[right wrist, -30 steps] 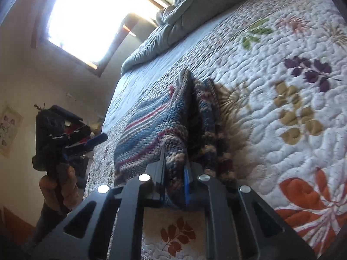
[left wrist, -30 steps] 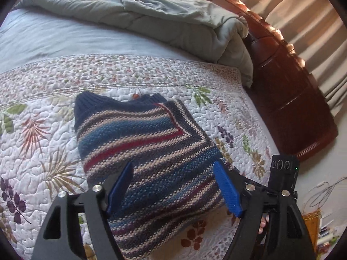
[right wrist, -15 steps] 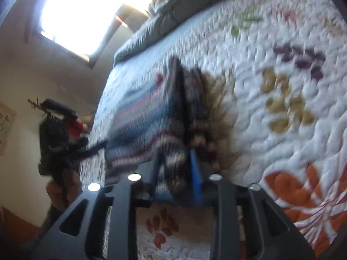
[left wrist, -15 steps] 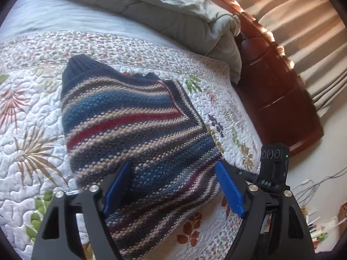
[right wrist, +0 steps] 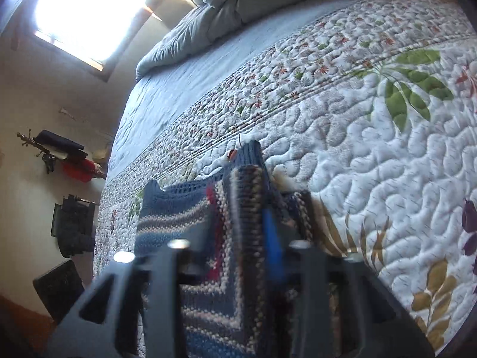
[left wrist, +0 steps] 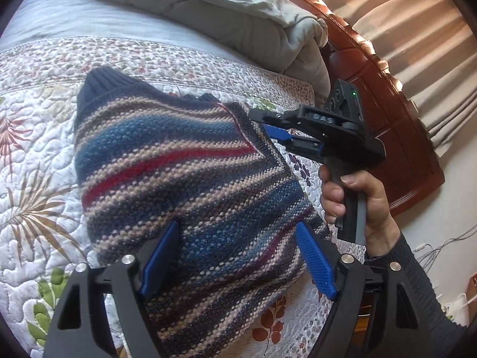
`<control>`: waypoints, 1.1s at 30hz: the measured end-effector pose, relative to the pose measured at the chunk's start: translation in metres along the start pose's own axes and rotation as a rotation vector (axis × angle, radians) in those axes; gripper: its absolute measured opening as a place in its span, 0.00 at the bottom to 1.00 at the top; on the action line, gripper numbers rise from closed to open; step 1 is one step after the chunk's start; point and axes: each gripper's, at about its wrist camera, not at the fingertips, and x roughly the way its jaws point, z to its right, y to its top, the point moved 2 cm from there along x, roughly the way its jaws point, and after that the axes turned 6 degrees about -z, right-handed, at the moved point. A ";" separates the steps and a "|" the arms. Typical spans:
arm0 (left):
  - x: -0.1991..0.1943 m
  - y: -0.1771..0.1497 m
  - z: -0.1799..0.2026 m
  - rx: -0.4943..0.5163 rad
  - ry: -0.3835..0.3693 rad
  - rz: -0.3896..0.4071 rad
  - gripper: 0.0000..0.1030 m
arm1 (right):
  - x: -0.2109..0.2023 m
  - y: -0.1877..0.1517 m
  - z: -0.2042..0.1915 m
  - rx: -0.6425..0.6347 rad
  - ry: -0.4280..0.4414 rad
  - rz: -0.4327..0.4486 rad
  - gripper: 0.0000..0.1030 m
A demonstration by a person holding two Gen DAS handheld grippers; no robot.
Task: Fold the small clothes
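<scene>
A folded striped knit sweater point(left wrist: 179, 164) in blue, red and beige lies on the floral quilt point(left wrist: 32, 161). My left gripper point(left wrist: 238, 256) hovers open over its near end, blue pads point(left wrist: 161, 256) apart on either side of the knit without pressing it. A hand holds my right gripper point(left wrist: 262, 123) at the sweater's far right edge. In the right wrist view the right gripper point(right wrist: 253, 232) is shut on an upright fold of the sweater point(right wrist: 179, 217) near the navy collar.
A rumpled grey duvet point(left wrist: 226, 9) lies at the head of the bed. The dark wooden bed frame point(left wrist: 396, 125) and curtains run along the right. Cables lie on the floor at lower right. A bright window point(right wrist: 89, 6) and wall shelves show in the right wrist view.
The right gripper let go of the sweater's near edge, slid along its right side to the far corner and shut there. The left gripper sank a little toward the sweater, still open.
</scene>
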 end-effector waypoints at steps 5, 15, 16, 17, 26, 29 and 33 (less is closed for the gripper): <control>-0.041 0.006 0.024 0.059 -0.057 0.093 0.77 | -0.035 0.009 -0.001 -0.048 -0.060 0.122 0.07; -0.018 -0.001 -0.001 -0.034 -0.074 0.017 0.77 | 0.008 0.004 0.023 0.031 -0.164 0.033 0.22; -0.015 -0.003 -0.006 -0.055 -0.084 0.015 0.77 | 0.003 0.002 0.024 0.033 -0.159 0.043 0.30; -0.016 -0.003 -0.008 -0.064 -0.091 0.017 0.77 | -0.003 0.000 0.024 0.039 -0.128 0.044 0.32; -0.052 0.023 -0.002 -0.073 -0.131 0.119 0.79 | -0.045 -0.045 0.007 -0.031 -0.100 0.027 0.52; -0.043 0.035 -0.015 -0.108 -0.071 0.120 0.79 | -0.024 -0.054 0.016 -0.037 -0.148 -0.023 0.34; -0.020 0.043 -0.042 -0.201 -0.048 0.083 0.78 | -0.010 -0.060 0.036 0.003 -0.165 -0.018 0.26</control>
